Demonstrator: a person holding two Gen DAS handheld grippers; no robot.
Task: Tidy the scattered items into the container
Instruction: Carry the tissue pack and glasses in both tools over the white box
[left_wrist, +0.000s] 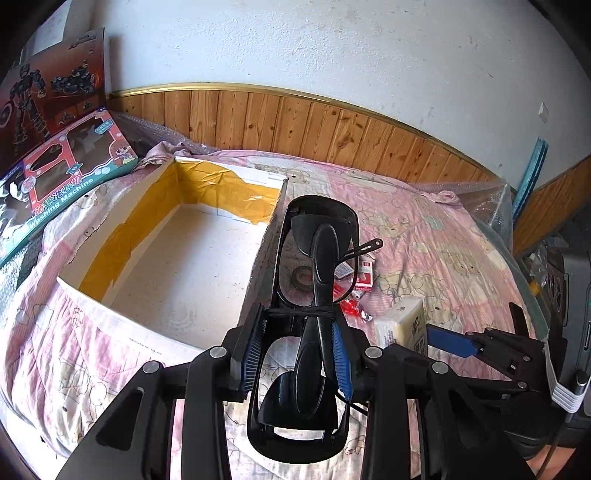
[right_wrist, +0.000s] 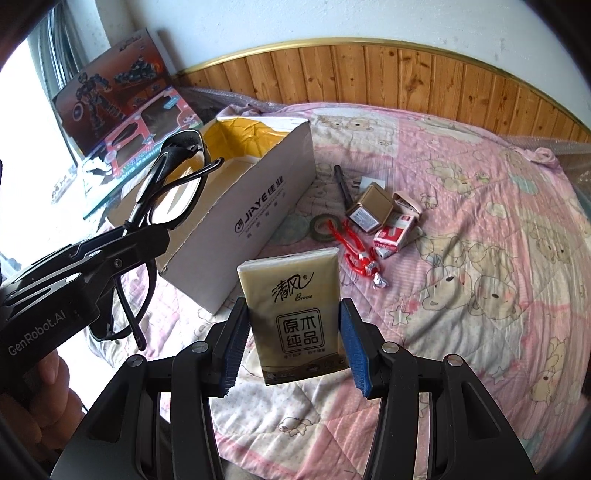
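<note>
My left gripper is shut on folded black glasses, held above the right wall of the open cardboard box. The right wrist view shows the same glasses in the left gripper, beside the box. My right gripper is shut on a tan tissue pack, just above the quilt. That tissue pack also shows low at the right in the left wrist view. A tape roll, red wrapper, red-white carton, gold charger and pen lie scattered right of the box.
A pink cartoon quilt covers the surface. Two toy boxes lean at the far left against the wall. Wood panelling runs behind. A person's hand holds the left gripper. Bubble wrap marks the right edge.
</note>
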